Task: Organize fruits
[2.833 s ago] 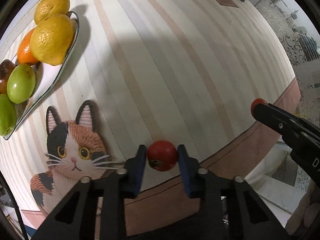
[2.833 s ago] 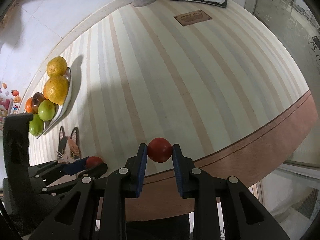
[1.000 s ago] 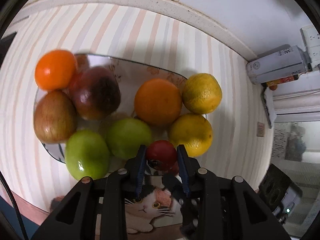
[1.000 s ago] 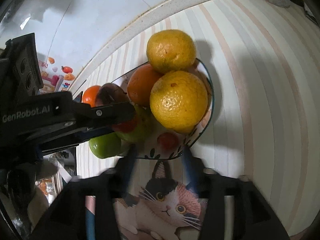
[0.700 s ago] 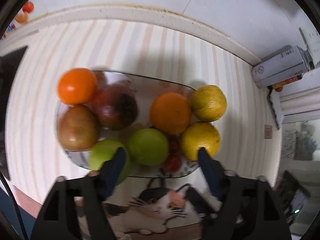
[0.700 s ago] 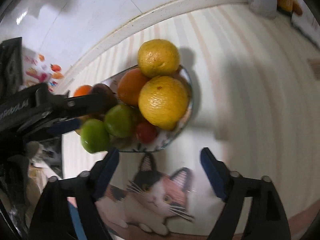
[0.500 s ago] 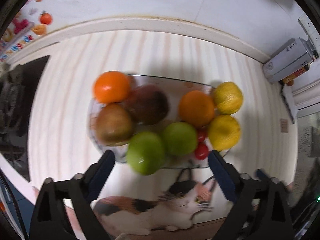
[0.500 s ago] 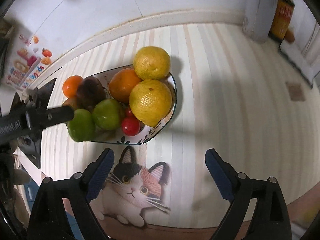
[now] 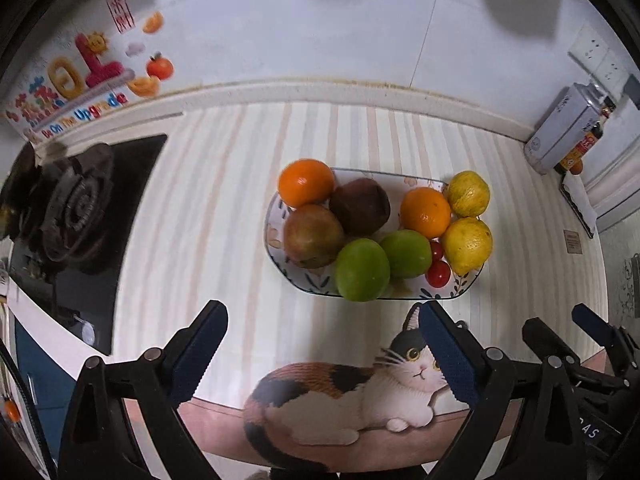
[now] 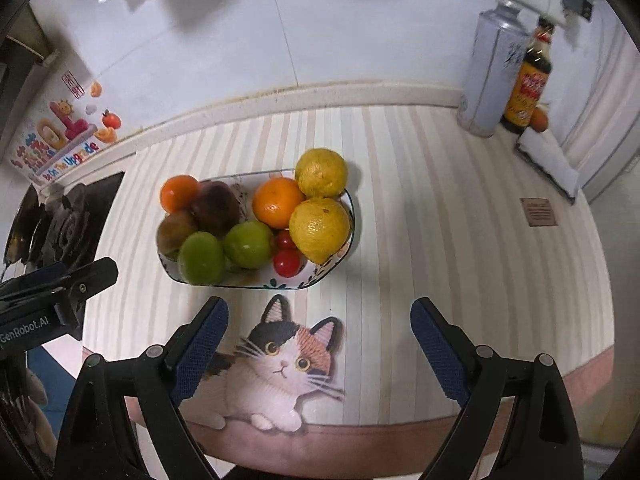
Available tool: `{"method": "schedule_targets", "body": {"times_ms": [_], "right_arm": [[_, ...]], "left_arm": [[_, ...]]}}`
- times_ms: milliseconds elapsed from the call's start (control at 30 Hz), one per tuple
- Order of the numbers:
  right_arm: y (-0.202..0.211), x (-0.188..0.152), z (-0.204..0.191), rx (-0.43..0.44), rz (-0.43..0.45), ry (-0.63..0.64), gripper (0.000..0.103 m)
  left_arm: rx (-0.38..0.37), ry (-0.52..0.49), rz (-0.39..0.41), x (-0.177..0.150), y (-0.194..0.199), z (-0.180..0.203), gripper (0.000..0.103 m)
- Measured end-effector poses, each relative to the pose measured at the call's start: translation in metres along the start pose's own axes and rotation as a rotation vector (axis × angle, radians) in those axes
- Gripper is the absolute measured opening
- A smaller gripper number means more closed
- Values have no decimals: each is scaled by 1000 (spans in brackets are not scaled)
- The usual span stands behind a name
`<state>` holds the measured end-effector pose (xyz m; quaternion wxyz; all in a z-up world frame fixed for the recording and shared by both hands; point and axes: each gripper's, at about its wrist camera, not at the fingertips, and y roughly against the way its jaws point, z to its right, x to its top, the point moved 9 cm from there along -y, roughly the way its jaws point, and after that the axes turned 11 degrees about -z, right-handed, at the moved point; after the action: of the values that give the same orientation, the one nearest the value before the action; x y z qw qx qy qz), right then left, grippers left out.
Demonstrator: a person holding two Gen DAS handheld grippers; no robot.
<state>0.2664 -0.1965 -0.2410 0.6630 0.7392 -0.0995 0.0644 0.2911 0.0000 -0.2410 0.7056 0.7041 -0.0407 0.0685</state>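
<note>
A patterned oval plate [image 9: 466,282] [image 10: 320,274] on the striped counter holds oranges, yellow citrus, green fruits and dark fruits. Two small red tomatoes [image 9: 438,273] [image 10: 287,262] lie at its near edge, between a green fruit [image 9: 405,253] and a yellow citrus [image 9: 467,245]. My left gripper [image 9: 320,330] hangs open above the counter in front of the plate, nothing between its fingers. My right gripper [image 10: 318,326] is also open and empty, high above the cat picture [image 10: 280,364]. In the right wrist view the left gripper's arm [image 10: 56,284] shows at the left edge.
A gas stove [image 9: 68,216] sits left of the plate. At the back right stand a metal tin [image 10: 494,76] and a dark sauce bottle [image 10: 528,88], with a folded cloth [image 10: 548,164] beside them. The counter's brown front edge [image 10: 400,444] runs below the cat picture.
Both grippers opened and left their tomatoes on the plate's near edge. Both then rose and drew back, so the plate looks smaller and farther away.
</note>
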Motion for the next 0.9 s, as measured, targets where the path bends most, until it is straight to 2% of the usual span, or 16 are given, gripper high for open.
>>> {"method": "schedule_targets", "body": {"times_ms": [167, 267, 500, 767, 900], "right_arm": [[45, -19, -13, -13, 68, -16, 95], [76, -32, -20, -15, 115, -21, 99], [148, -64, -31, -11, 198, 13, 99], [213, -100, -33, 4, 264, 62, 100], [235, -111, -33, 16, 284, 73, 100]], "left_arm": [[24, -36, 75, -14, 40, -10, 98], [9, -50, 116, -25, 63, -14, 98], [9, -53, 229, -62, 130, -22, 98], [12, -29, 299, -102, 179, -24, 98], [2, -22, 297, -119, 191, -20, 98]]}}
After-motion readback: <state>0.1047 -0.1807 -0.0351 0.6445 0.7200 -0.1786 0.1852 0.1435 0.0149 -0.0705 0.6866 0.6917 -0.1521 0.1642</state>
